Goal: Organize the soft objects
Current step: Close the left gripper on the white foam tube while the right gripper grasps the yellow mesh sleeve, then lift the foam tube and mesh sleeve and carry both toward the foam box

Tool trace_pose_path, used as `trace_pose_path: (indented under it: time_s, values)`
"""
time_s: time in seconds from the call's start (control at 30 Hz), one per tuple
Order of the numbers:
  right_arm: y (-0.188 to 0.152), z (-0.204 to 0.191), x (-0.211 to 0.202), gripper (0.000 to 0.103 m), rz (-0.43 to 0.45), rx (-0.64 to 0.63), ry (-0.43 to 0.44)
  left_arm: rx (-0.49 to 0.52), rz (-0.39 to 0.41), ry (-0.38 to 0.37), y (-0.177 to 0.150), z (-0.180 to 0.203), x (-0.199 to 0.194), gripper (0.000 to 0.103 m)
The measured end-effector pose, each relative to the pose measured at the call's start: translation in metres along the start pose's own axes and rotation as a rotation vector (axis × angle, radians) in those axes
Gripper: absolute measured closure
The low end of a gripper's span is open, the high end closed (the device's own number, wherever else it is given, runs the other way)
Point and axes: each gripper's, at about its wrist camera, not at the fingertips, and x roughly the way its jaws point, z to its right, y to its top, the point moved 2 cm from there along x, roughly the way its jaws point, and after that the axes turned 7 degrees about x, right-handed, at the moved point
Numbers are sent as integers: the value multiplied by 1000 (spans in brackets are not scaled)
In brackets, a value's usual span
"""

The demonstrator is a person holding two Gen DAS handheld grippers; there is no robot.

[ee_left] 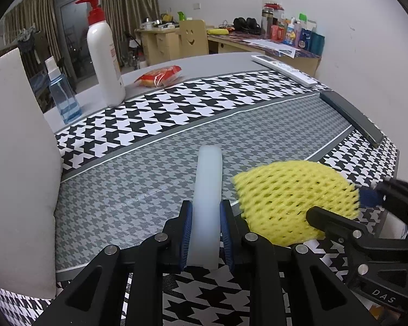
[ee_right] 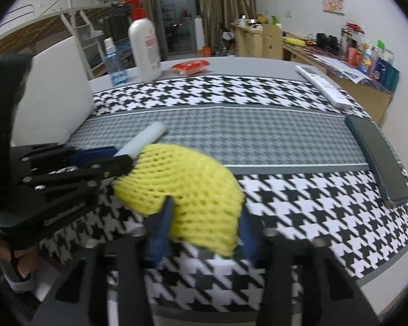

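The white foam stick point(ee_left: 207, 203) is clamped between the blue pads of the left gripper point(ee_left: 206, 231). In the left wrist view its long axis runs straight along the fingers toward 12 o'clock, with its far end raised over the grey band of the houndstooth mat point(ee_left: 155, 125) that covers the surface. The stick is therefore already in line with the tool that carries it, and no re-aiming is called for there.

The yellow foam net point(ee_right: 193, 198) is seen between the fingers of the right gripper point(ee_right: 204, 231), which appear pressed into its near edge. That view is blurred, yet the net is visibly pinched and folded there, so it is judged to be grasped. From those fingers the net bulges away toward 11 o'clock, where it nearly meets the left tool.

In the left wrist view the yellow foam net lies at 2 o'clock from the stick, just beside it, and the right tool is seen at 3 o'clock behind it. Each soft object is thus nearer to the hand that already holds it, and no handover is needed.

A white cushion-like panel point(ee_left: 16, 163) stands at 9 o'clock of the left fingers. It may be the place for the soft things, though this cannot be told for certain.
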Motion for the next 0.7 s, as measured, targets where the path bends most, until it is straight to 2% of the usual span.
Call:
trace_pose_path:
  time_s: [0.03,0.1,0.7]
  values:
    - [-1,-2,-2,78,4,-9,7,-2,5,-1,0,0,-1,82]
    - [-1,-4,-4,82,11,-17,16,-13,15,-6,0,-2,-4,84]
    - [11,-7,-28,84,98,0,-4,-33,102,2,-3,-8,-40,84]
